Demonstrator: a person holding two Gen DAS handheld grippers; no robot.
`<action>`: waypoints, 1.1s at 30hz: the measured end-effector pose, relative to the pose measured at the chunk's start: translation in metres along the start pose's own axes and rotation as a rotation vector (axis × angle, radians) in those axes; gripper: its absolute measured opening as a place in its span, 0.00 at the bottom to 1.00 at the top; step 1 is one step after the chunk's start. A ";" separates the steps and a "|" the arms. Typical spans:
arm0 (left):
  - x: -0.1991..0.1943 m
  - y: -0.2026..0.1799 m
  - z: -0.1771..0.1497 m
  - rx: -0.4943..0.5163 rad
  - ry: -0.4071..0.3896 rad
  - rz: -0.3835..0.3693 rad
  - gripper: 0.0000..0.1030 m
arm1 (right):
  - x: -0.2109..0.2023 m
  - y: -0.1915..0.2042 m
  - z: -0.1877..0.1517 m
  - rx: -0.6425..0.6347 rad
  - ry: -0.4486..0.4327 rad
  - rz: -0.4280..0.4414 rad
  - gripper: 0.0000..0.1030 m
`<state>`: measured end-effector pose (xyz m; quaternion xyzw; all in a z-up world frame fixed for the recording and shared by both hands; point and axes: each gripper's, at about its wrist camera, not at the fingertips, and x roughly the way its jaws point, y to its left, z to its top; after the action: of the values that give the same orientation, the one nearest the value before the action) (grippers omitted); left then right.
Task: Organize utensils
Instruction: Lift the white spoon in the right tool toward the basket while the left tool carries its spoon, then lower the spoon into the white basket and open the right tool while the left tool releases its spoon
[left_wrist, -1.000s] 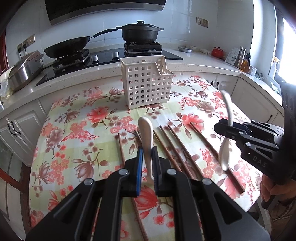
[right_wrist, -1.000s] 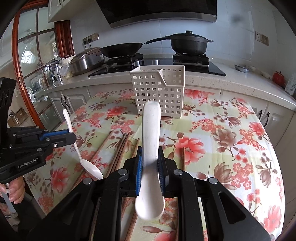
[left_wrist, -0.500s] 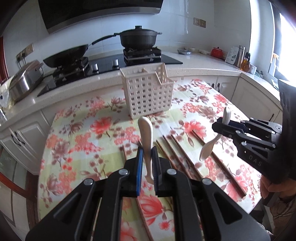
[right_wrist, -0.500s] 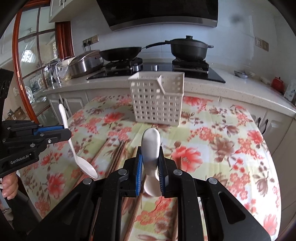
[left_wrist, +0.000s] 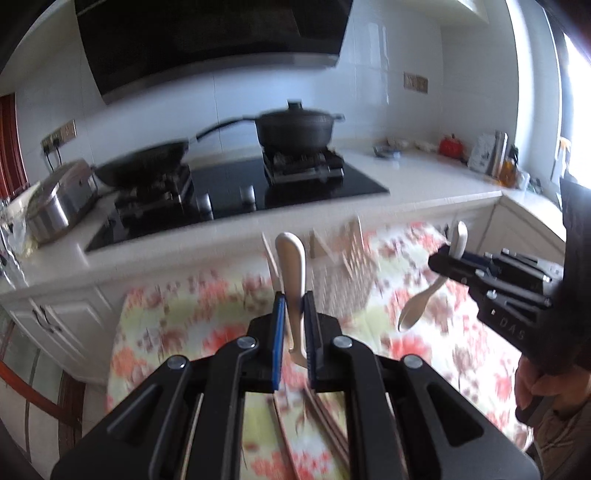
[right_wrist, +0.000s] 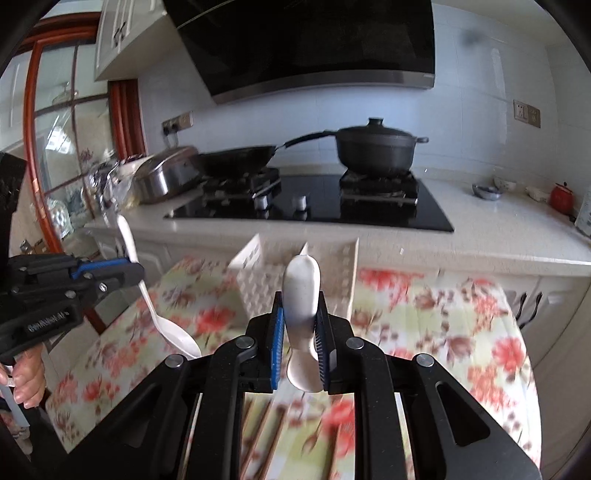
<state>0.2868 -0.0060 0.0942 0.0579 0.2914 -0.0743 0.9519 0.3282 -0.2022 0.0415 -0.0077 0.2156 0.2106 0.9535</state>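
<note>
My left gripper (left_wrist: 294, 306) is shut on a white spoon (left_wrist: 291, 266), handle up, held above the floral table. My right gripper (right_wrist: 299, 314) is shut on a second white spoon (right_wrist: 302, 291), handle up. Each gripper shows in the other's view: the right one (left_wrist: 448, 258) with its spoon (left_wrist: 421, 306) at the right, the left one (right_wrist: 129, 267) with its spoon (right_wrist: 170, 328) at the left. The white slotted basket (right_wrist: 258, 280) stands at the table's far edge, blurred, just beyond both spoons. Several brown chopsticks (left_wrist: 325, 424) lie on the cloth below.
Behind the table runs a white counter (right_wrist: 498, 229) with a black hob, a frying pan (left_wrist: 147, 162), a lidded pot (right_wrist: 376, 151) and a steel rice cooker (left_wrist: 59, 203). A red pot (right_wrist: 561, 197) and small dishes stand at the far right.
Both grippers have risen and moved forward toward the basket with their spoons. The views have tilted up, so the table looks lower and blurred.
</note>
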 end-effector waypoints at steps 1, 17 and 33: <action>0.002 0.000 0.011 0.002 -0.015 0.008 0.10 | 0.004 -0.002 0.008 0.005 -0.008 0.001 0.17; 0.109 0.014 0.078 -0.086 -0.040 0.058 0.10 | 0.107 -0.030 0.059 0.041 0.010 -0.005 0.17; 0.157 0.029 0.025 -0.175 0.016 0.061 0.30 | 0.145 -0.049 0.037 0.080 0.088 -0.017 0.19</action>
<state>0.4342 0.0013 0.0278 -0.0160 0.3027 -0.0189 0.9528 0.4816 -0.1853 0.0109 0.0193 0.2656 0.1930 0.9444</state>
